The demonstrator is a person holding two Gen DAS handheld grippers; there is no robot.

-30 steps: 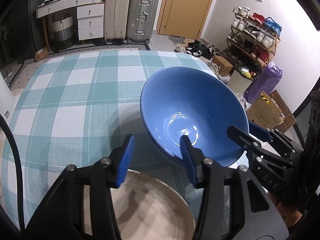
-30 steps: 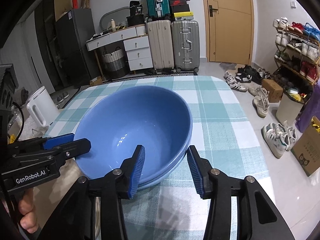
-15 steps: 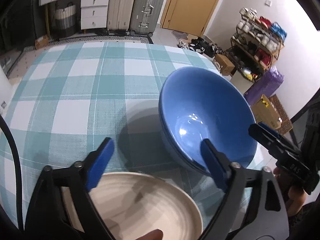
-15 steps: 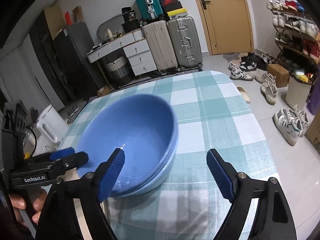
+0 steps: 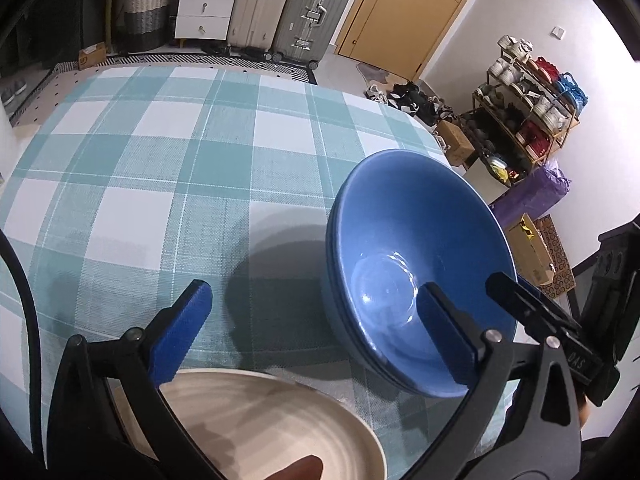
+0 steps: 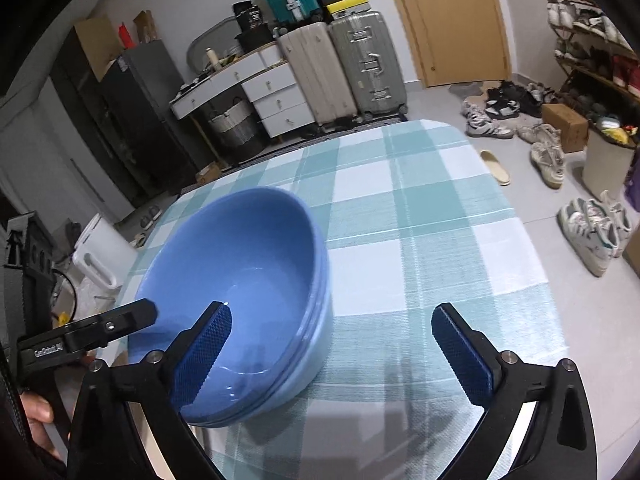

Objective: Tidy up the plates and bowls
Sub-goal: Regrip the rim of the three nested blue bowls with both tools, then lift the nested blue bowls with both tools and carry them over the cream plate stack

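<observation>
Both my left claw (image 5: pixel 316 330) and right claw (image 6: pixel 332 348) have just opened, releasing the stacked blue bowls (image 5: pixel 416 264) near the bench (image 5: pixel 160 168) edge; best to back off level, clearing the rims.

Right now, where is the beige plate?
In the left wrist view the beige plate lies at the near table edge, under the left gripper, beside the stacked blue bowls.

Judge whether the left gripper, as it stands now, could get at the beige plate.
Probably yes. The left gripper has just opened wide with nothing between its fingers, and the beige plate lies right below it, uncovered. The stacked blue bowls sit off to the side.
</observation>
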